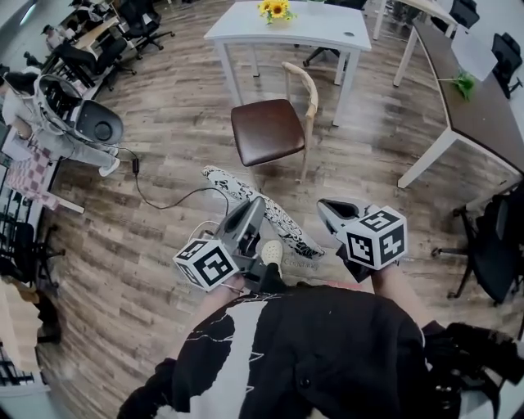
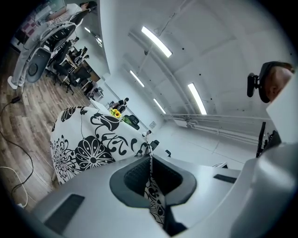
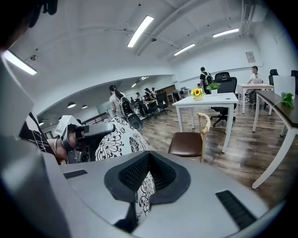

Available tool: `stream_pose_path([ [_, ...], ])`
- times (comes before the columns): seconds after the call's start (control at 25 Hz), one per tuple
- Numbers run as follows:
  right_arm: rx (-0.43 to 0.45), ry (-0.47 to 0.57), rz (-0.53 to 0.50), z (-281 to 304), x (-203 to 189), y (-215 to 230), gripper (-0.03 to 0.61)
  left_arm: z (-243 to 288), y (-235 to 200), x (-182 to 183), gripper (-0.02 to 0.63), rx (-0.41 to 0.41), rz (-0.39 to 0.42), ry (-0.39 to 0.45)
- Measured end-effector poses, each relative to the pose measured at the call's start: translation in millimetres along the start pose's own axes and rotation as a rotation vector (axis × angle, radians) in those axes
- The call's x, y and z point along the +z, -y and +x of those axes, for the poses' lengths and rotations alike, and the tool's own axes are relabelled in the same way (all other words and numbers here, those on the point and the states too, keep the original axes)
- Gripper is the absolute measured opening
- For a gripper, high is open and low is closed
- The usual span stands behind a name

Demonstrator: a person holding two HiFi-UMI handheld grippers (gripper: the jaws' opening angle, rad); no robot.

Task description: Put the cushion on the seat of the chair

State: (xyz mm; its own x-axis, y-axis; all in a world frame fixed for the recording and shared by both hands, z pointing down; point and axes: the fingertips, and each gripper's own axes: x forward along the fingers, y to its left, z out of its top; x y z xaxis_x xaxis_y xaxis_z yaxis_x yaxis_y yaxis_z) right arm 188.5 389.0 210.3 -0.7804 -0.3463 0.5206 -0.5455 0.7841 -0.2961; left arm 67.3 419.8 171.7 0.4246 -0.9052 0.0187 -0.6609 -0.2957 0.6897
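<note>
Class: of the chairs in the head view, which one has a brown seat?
The chair with the curved wooden back, standing next to the white table; the others are black office chairs.

Count on inspection: one cushion [image 1: 282,219]; one chair [image 1: 270,131] at twelve o'clock; one white table [image 1: 311,33] beyond; one sunflower bunch [image 1: 276,9]; two grippers, left gripper [image 1: 255,206] and right gripper [image 1: 327,209].

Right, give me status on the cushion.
Left claw, right claw both shut on cushion. Cushion held up, short of chair. Nothing seen between.
</note>
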Motion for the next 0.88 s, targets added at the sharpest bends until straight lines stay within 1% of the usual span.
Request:
stream_pose_path([
  [0.28,-0.014,0.032,0.018,33.0,47.8,19.5,0.016,37.4,-25.0,46.9,0.018,-0.022,0.019,-0.016],
  [0.52,-0.040,0.055,0.039,61.2,83.8,33.9,0.016,59.9,-48.2,82.4,0.018,-0.039,0.016,-0.032],
  [0.88,-0.066,0.066,0.053,112.5,127.3,56.9,0.016,97.3,-93.5,126.8,0.018,-0.064,0.013,-0.050],
])
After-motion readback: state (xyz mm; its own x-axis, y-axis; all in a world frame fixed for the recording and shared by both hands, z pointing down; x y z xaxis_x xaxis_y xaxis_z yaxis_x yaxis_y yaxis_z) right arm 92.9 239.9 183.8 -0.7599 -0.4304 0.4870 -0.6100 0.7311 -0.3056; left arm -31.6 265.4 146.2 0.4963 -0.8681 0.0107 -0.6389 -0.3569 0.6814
